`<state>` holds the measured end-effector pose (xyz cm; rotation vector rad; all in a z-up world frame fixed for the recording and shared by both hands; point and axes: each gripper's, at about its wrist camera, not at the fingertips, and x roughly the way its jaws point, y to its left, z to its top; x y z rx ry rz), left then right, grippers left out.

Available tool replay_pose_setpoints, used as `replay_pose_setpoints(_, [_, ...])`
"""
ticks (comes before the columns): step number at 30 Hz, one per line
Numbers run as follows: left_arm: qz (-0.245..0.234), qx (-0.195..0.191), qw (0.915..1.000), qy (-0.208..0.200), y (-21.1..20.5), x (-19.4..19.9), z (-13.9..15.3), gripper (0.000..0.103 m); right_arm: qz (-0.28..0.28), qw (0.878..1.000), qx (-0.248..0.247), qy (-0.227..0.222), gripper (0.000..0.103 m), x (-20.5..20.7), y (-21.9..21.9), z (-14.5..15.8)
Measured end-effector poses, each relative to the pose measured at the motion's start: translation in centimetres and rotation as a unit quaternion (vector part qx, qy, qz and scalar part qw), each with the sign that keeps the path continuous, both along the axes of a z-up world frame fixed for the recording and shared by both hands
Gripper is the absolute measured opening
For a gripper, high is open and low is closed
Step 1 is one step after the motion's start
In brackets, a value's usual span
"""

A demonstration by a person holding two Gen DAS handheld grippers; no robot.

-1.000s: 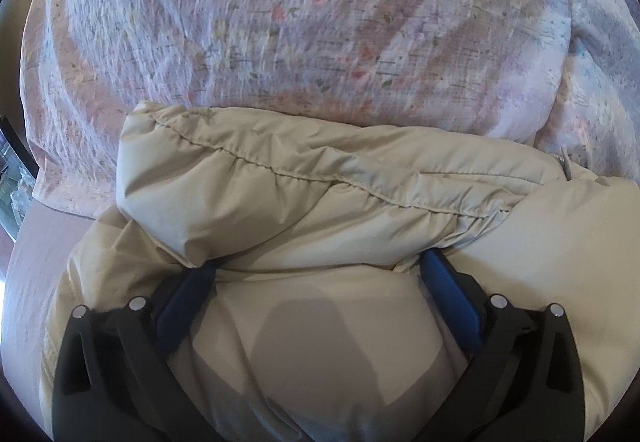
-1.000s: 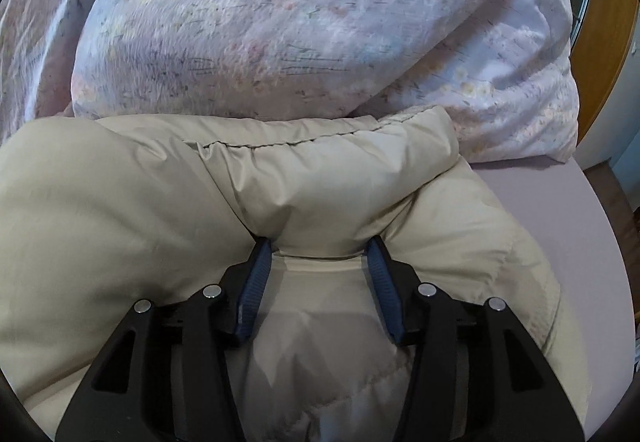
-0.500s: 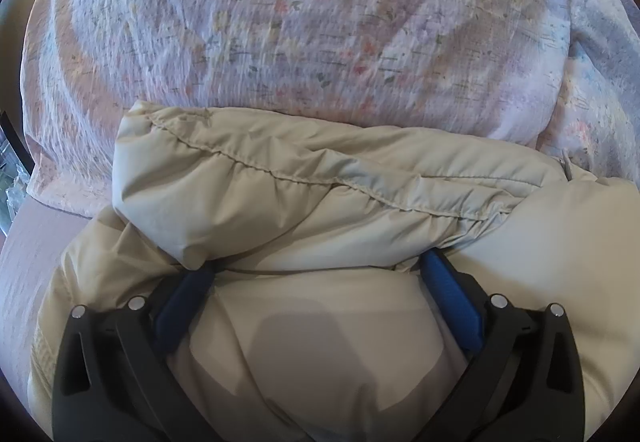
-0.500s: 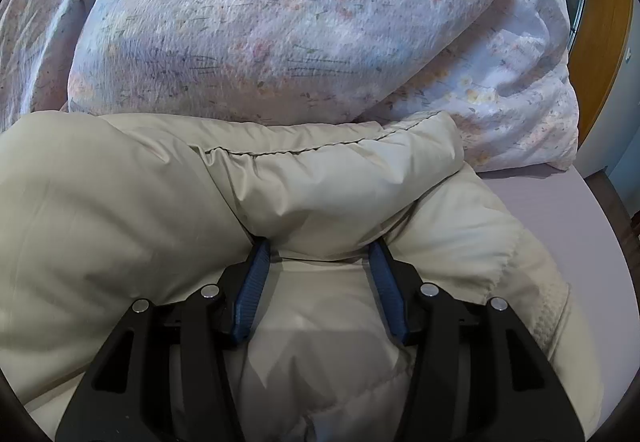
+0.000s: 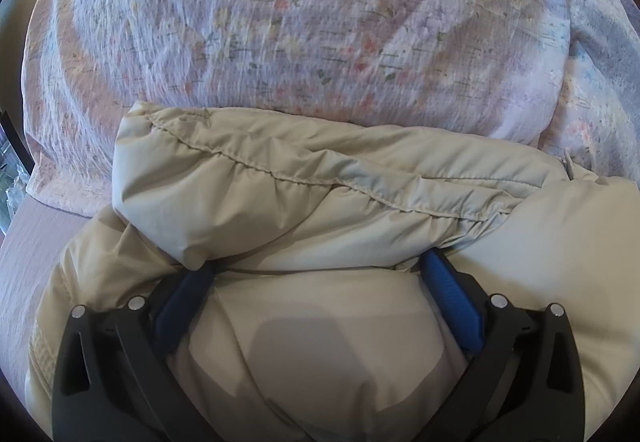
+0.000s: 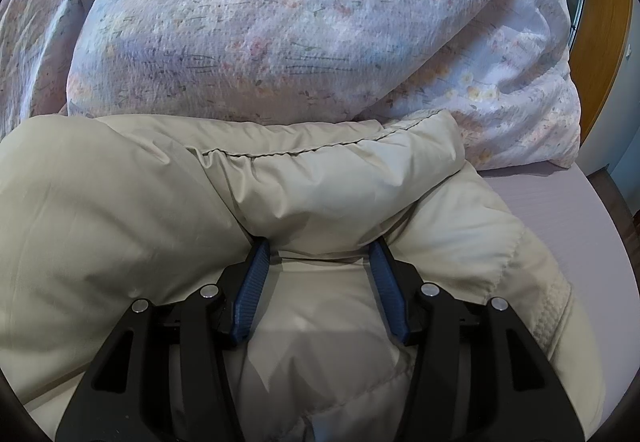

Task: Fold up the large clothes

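- No writing readable.
- One beige jacket (image 5: 304, 194) lies on the bed (image 6: 560, 210), against one floral duvet (image 5: 304, 22).
- Left hand-held gripper (image 5: 320, 266) and right hand-held gripper (image 6: 320, 248): both spread, fingertips tucked under the jacket's fold.

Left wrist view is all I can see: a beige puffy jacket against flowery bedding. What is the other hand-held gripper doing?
Observer: The right hand-held gripper has its blue fingers apart, tips tucked under the folded-over edge of the jacket.
Operator: Anything at the jacket's far side?
Observer: A ribbed cuff lies at its right edge, beside bare mauve sheet.
Operator: And past the bed?
Observer: A wooden panel stands behind the corner of the floral duvet.
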<state>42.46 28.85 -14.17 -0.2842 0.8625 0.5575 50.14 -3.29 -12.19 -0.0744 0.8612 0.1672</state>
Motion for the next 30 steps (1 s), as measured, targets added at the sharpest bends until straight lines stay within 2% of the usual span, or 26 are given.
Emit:
replay_pose_setpoints(6, [0.000,0.001,1.0000,0.007,-0.1,0.0,-0.1,0.101,0.000,1.000,-0.002,0.002,0.055,0.0,-0.1,0.0])
replay_pose_setpoints(10, [0.003,0.000,0.9996,0.026,-0.1,0.0,-0.1,0.101,0.002,1.000,-0.008,0.014,0.057,0.4,-0.4,0.3])
replay_pose_setpoints(13, [0.007,0.003,0.9990,0.045,-0.3,-0.6,0.6,0.101,0.002,0.999,-0.017,0.046,0.063,1.2,-0.7,1.0])
replay_pose_setpoints(15, [0.005,0.004,0.9987,0.051,-0.7,-1.5,1.4,0.101,-0.001,0.998,-0.003,0.070,0.071,1.1,-1.6,2.0])
replay_pose_setpoints(20, [-0.004,0.002,0.9985,0.055,-1.2,-5.5,3.6,0.101,-0.034,0.996,0.023,0.073,0.086,-1.2,-5.0,4.9])
replay_pose_setpoints(26, [0.007,0.008,0.9983,0.057,-0.3,-12.7,6.3,0.101,-0.102,0.989,0.066,0.090,0.089,-4.7,-11.8,6.8])
replay_pose_setpoints(30, [0.030,-0.020,0.9970,0.068,1.5,-16.3,6.4,0.101,-0.145,0.974,0.112,0.132,0.089,-5.5,-15.6,5.6])
